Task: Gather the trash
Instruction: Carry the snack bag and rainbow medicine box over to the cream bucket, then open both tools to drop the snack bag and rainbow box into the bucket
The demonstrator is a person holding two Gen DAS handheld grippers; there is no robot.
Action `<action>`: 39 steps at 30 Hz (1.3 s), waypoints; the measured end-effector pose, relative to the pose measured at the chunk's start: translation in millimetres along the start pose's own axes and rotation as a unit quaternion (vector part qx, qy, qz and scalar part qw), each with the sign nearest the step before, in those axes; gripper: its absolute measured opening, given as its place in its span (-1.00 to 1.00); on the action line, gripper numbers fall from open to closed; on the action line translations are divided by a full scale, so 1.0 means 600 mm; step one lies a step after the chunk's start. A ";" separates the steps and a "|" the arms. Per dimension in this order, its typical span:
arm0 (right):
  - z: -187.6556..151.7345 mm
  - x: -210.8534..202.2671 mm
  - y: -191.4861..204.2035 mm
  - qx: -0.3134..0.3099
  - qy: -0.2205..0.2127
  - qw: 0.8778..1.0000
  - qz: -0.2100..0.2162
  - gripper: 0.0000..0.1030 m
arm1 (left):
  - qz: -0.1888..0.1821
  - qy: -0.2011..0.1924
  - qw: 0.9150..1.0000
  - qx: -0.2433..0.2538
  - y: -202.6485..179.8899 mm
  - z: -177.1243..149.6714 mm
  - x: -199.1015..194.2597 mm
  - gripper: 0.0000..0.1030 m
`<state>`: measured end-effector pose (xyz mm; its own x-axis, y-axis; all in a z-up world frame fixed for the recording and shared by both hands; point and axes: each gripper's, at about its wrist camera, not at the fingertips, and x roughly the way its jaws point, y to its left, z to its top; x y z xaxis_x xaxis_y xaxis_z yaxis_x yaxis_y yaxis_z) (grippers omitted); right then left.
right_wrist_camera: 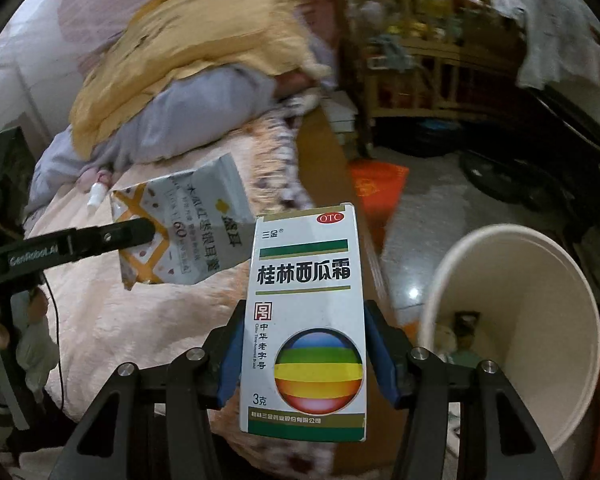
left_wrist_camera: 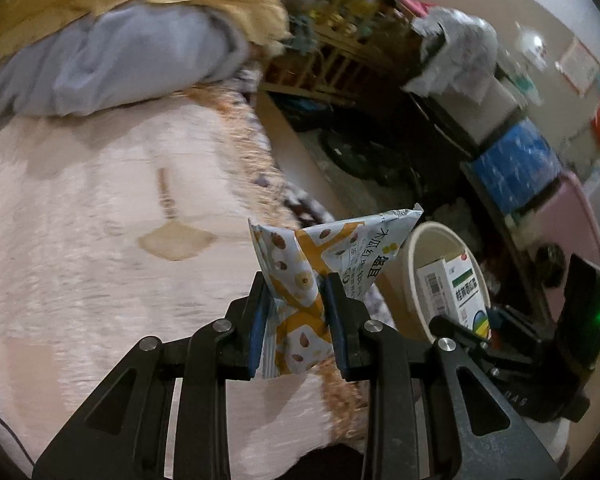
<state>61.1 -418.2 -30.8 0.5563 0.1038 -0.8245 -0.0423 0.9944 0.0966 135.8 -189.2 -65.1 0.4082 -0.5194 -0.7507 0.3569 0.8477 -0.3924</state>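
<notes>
Bedside, the fringed edge of a pink fleece blanket [left_wrist_camera: 100, 240] drops off toward a stretch of bare tiled floor [right_wrist_camera: 416, 216], where a white paper bucket [right_wrist_camera: 512, 320] stands with its mouth tilted open and a few scraps visible at its bottom. Open floor runs between the bed's edge and a dark clutter of furniture and a wooden rack [right_wrist_camera: 432, 64] beyond; a red mat [right_wrist_camera: 376, 184] lies just beside the bed's side. The left gripper [left_wrist_camera: 296, 308] points out over the blanket's edge, its blue-padded jaws clamped on a crumpled snack wrapper [left_wrist_camera: 324, 256] held upright above the fringe, near the bucket [left_wrist_camera: 420, 280]. The right gripper [right_wrist_camera: 304, 352] is raised level between bed and bucket, jaws pressed against both sides of a white medicine box [right_wrist_camera: 306, 300] printed with a rainbow sphere, standing upright. From the right wrist view, the left gripper [right_wrist_camera: 140, 230] reaches in from the left, carrying the wrapper [right_wrist_camera: 184, 224] over the blanket [right_wrist_camera: 140, 340]. Piled grey and mustard bedding [right_wrist_camera: 180, 80] lies at the far end of the bed.
</notes>
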 end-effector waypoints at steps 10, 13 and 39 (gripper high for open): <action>-0.036 -0.032 -0.122 0.059 -0.010 0.998 -0.030 0.03 | 0.019 0.015 0.997 0.080 -0.118 -0.008 0.065 -0.50; -0.045 -0.039 -0.147 0.070 -0.011 0.997 -0.040 0.03 | 0.020 0.017 0.995 0.095 -0.144 -0.011 0.078 -0.50; -0.100 -0.038 -0.288 0.152 0.001 0.986 -0.075 0.02 | 0.019 0.054 0.989 0.136 -0.270 -0.025 0.187 -0.50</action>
<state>5.8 -591.3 -62.3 0.5365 -0.0438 -0.8428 0.2904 0.9473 0.1356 111.3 -383.5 -93.8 0.3391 -0.4609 -0.8201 0.5623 0.7982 -0.2160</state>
